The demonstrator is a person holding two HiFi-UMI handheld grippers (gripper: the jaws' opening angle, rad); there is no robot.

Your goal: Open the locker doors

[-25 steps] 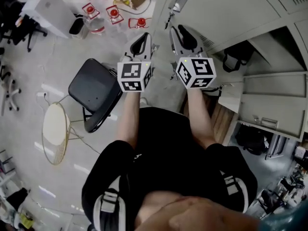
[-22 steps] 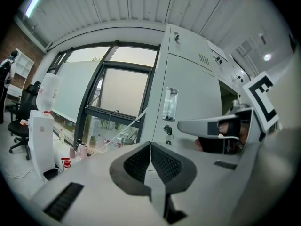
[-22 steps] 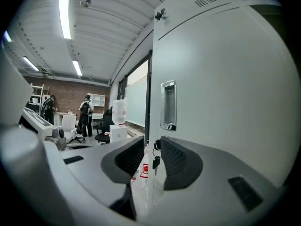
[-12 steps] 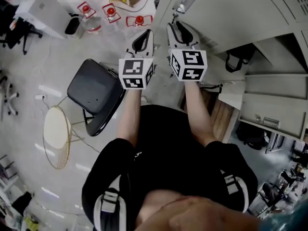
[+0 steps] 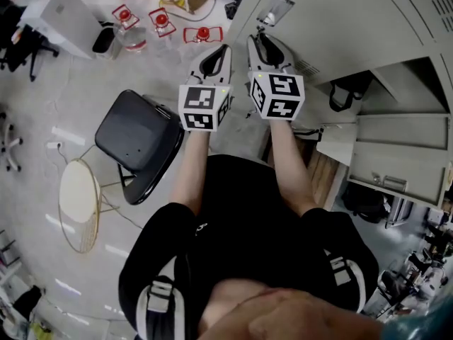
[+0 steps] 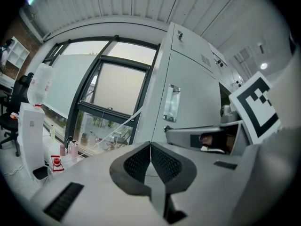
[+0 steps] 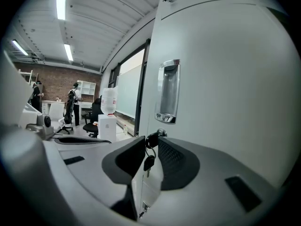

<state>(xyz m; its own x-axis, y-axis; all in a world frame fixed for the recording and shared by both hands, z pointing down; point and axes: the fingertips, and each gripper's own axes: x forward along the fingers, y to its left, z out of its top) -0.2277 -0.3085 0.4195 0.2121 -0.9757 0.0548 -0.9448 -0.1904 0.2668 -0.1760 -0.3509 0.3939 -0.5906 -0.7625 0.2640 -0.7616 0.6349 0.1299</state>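
- Progress: partway. In the head view the lower locker doors [image 5: 396,163] on the right stand open, and one open compartment shows a black bag [image 5: 345,91].
- The upper locker door [image 7: 221,79] is still shut, directly in front of both grippers. Its recessed pull handle [image 7: 168,91] sits above the lock.
- Right gripper [image 7: 151,142]: jaws partly apart and just been closing, straddling the key in the lock [image 7: 153,136]. I don't see a pad clearly pressing on it yet. A second key [image 7: 147,164] hangs from its ring between the jaws.
- Left gripper [image 6: 150,147]: jaws fully together, nothing in them, held level just beside the right one.
- Left to do, I'd say: clamp the key, turn it, then pull this door open.
- Edges: lock and handle sit close to the door's left vertical edge, so the hinge is probably on the right and the door swings toward the person.
- Room: open floor to the left, with a black folding chair [image 5: 138,137] nearby. The open lower doors jut out on the right, so it's tight there.
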